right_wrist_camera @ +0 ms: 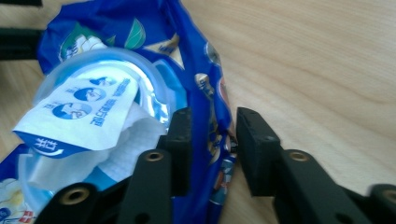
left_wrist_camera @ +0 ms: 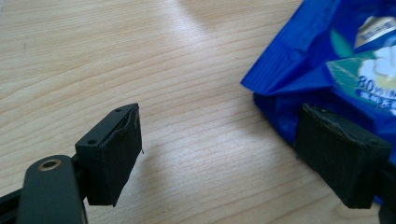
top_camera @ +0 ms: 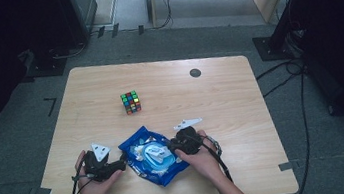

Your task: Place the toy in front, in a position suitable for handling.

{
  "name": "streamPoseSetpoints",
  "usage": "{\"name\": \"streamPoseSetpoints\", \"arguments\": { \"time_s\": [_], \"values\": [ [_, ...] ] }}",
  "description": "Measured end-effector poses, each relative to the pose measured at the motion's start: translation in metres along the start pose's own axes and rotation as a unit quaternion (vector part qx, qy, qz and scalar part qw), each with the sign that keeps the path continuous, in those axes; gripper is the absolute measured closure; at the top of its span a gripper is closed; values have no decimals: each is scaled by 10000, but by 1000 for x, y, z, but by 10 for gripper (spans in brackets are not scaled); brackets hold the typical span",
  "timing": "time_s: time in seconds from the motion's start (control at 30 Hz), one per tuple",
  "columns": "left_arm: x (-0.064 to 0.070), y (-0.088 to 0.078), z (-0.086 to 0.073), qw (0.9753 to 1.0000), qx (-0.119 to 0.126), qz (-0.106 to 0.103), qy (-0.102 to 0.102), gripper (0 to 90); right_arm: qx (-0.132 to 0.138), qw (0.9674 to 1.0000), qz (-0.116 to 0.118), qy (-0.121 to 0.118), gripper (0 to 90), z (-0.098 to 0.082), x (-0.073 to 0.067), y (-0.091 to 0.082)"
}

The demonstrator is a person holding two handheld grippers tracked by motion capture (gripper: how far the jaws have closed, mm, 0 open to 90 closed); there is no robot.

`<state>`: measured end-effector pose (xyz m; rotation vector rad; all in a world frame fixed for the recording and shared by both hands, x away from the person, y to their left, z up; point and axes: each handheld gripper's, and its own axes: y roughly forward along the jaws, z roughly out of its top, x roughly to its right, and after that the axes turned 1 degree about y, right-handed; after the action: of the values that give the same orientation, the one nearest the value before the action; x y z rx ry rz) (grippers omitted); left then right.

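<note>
1. A blue wet-wipe pack (top_camera: 151, 156) of soft, crinkled, glossy film is seen flat on the table, between the two grippers.
2. On the pack's top face a rounded, translucent pale-blue lid (right_wrist_camera: 140, 79) is raised, and a white label flap (right_wrist_camera: 79, 114) printed with blue pictograms is peeled back over a white wipe (right_wrist_camera: 116, 149) of matte, fibrous cloth.
3. The right gripper (right_wrist_camera: 212, 144) is set over the pack's near edge; a fold of the blue film is held between its narrowly spaced jaws, though it cannot be told whether the black pads press firmly on it.
4. The left gripper (left_wrist_camera: 219, 154) is held wide open, with nothing between its jaws; one foam-faced rectangular pad (left_wrist_camera: 341, 156) is seen in front of the pack's crimped corner, and the other pad is over bare wood.
5. Beyond the grippers, well apart from the pack, a multicoloured puzzle cube (top_camera: 131, 102) is seen.
6. The table (top_camera: 220, 95) is a pale wood-grain slab with rounded corners and a small dark round cap (top_camera: 195, 72) near its far edge.
7. The table is surrounded by grey carpet (top_camera: 29, 141), with black cables (top_camera: 300, 90) to the right of the grippers and dark stands at the room's edges.
</note>
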<state>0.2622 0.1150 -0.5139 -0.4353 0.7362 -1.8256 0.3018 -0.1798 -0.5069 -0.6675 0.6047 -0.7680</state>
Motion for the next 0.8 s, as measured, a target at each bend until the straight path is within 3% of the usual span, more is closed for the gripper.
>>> {"name": "streamPoseSetpoints", "arguments": {
  "time_s": [0.1, 0.2, 0.33, 0.4, 0.43, 0.47, 0.5, 0.67, 0.7, 0.8],
  "values": [
    [-1, 0, 0, 10000, 41, -29, -33, 152, 126, 9999, 76, 52, 883, 1, -1, -3],
    [0, 0, 0, 10000, 47, -31, -15, 152, 229, 9996, -25, 139, 900, 1, 2, -8],
    [0, -1, 1, 10000, 62, -15, 1, 152, 516, 9966, -403, 493, 900, -4, 23, -22],
    [0, 0, 1, 10000, 71, 8, -16, 152, 637, 9935, -643, 694, 900, -9, 35, -30],
    [0, 0, 2, 10000, 73, 18, -35, 152, 697, 9918, -784, 736, 900, -12, 41, -34],
    [0, 0, 2, 10000, 73, 18, -35, 152, 697, 9918, -784, 736, 900, -12, 41, -34],
    [0, 0, 3, 9999, 76, 43, -60, 152, 752, 9879, -1067, 841, 900, -18, 55, -41],
    [4, 2, 8, 9998, 105, 25, -147, 150, 933, 9779, -1445, 1185, 900, -32, 84, -59],
    [4, 2, 8, 9998, 105, 25, -147, 149, 933, 9779, -1445, 1185, 900, -32, 84, -59],
    [7, 4, 16, 9996, 164, -26, -241, 137, 1082, 9693, -1752, 1347, 900, -41, 99, -72]
  ]
}}
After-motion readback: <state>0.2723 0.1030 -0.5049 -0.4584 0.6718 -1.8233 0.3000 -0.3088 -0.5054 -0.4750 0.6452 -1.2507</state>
